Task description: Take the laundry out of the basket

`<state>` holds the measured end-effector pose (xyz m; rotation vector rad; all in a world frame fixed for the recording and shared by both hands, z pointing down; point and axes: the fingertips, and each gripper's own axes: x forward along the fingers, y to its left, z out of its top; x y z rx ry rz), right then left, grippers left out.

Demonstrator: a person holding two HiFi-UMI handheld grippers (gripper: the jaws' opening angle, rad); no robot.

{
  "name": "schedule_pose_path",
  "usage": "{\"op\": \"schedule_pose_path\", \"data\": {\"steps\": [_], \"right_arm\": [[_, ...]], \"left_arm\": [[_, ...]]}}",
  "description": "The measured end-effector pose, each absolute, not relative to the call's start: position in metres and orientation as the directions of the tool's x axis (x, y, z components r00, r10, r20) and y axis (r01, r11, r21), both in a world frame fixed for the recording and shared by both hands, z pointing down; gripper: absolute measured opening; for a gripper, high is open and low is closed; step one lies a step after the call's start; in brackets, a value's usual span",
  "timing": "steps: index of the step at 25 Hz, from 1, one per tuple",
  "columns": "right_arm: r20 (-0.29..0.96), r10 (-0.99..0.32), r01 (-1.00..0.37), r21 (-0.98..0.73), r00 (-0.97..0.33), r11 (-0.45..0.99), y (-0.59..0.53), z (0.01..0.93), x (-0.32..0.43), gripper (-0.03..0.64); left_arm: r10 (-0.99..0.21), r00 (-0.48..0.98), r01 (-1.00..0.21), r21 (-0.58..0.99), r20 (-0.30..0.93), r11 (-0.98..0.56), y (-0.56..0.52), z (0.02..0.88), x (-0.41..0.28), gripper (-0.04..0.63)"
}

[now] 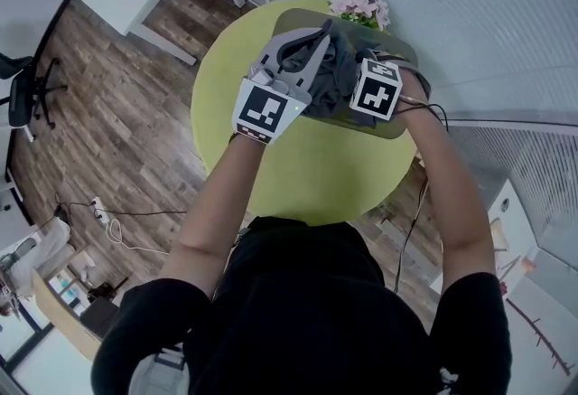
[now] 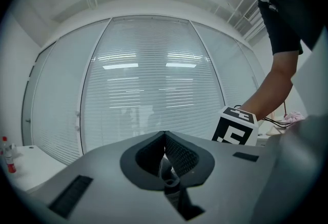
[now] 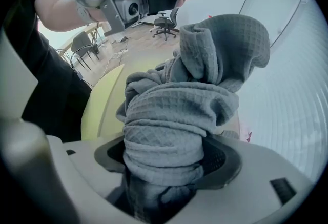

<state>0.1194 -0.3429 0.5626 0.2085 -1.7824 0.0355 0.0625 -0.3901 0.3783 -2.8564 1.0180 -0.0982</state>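
Currently the lift-out step, I judge: right gripper (image 3: 166, 160) clamped wide around a bunched grey towel (image 3: 179, 110), over the basket (image 1: 390, 129) at the table's (image 1: 316, 176) far edge. Left gripper (image 2: 165, 138) closed, empty. Next: carry the towel clear of the rim.

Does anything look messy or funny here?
Nothing is spilled or broken. The only untidy thing is the grey waffle-weave cloth, which is twisted into a thick wad and clamped in the right gripper above the round yellow-green table.
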Motion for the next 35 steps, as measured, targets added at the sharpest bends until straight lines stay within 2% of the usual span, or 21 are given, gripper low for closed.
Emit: {"op": "schedule_pose_path", "data": {"steps": [12,18,28,35], "right_arm": [[0.938,-0.275,-0.246,0.222,-0.209,0.944,-0.327,0.494,0.120,0.376],[0.916,-0.330,-0.247,0.274,-0.228,0.930,-0.316,0.454,0.115,0.376],[0.910,-0.323,-0.196,0.278,-0.261,0.940,-0.273,0.404,0.109,0.377],[0.912,-0.281,-0.146,0.247,-0.299,0.958,-0.215,0.420,0.096,0.377]], "left_arm": [[-0.617,0.786,-0.616,-0.126,-0.029,-0.778,-0.350,0.342,0.051,0.009],[-0.638,0.768,-0.638,-0.148,-0.055,-0.756,-0.326,0.318,0.043,0.010],[-0.689,0.719,-0.692,-0.187,-0.091,-0.697,-0.269,0.273,0.035,0.010],[-0.720,0.689,-0.721,-0.180,-0.082,-0.669,-0.217,0.283,0.031,0.009]]}}
